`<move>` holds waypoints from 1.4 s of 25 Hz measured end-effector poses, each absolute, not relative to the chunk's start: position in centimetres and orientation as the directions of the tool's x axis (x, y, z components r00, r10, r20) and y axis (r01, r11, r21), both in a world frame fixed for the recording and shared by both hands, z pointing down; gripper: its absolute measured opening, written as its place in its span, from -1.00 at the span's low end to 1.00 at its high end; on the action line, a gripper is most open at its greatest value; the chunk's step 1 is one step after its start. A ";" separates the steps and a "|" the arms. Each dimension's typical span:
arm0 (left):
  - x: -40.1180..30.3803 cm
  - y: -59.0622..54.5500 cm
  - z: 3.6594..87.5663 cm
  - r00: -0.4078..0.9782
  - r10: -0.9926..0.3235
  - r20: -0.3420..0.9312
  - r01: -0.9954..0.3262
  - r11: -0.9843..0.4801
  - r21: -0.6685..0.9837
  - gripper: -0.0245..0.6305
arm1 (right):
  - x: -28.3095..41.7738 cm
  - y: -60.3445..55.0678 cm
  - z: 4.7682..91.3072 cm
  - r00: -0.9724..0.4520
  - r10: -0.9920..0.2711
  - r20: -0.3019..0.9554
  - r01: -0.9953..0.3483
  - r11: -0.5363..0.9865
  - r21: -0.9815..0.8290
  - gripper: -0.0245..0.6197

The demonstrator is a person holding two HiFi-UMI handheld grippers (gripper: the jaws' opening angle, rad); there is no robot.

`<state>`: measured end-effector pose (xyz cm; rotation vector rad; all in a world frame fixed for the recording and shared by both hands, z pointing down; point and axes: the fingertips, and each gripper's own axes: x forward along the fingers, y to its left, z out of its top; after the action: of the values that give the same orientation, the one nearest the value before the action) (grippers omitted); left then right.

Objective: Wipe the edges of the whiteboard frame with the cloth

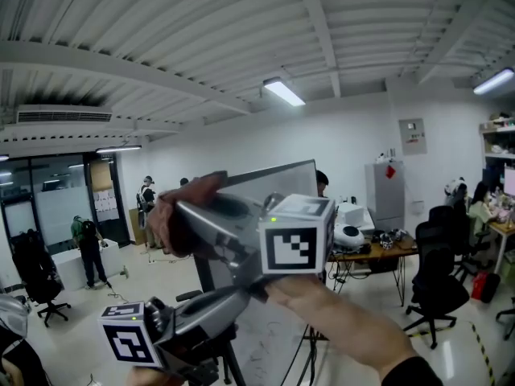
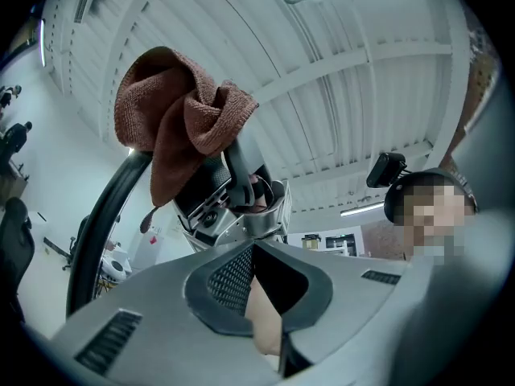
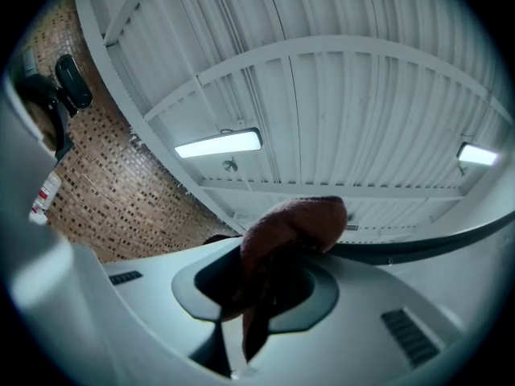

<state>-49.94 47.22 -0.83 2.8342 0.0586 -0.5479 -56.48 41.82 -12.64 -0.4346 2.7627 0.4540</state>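
The right gripper (image 3: 269, 276) had its jaws closed on the reddish-brown cloth (image 3: 294, 223), a bunched fold standing out past the tips and a tail hanging between them. In the head view the cloth sat at about 10 o'clock from that gripper's marker cube (image 1: 298, 240), by the left end of the whiteboard frame (image 1: 269, 170), the top edge; whether it touched the frame was not clear. The left gripper (image 2: 253, 244) lay lower, toward 7 o'clock, its jaws brought together at the tips and apparently gripping nothing, pointing up at the cloth-carrying gripper.
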 end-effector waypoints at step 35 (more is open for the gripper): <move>-39.0 39.7 -1.7 0.922 -0.161 -0.351 -0.077 -0.967 0.241 -0.93 | -48.5 28.3 -16.6 -0.947 -0.292 -0.133 -0.321 0.880 0.351 -0.62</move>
<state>-38.99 39.69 -1.73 2.8589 -0.1800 -0.5496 -48.52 28.30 -16.58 -0.4854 2.9716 0.5751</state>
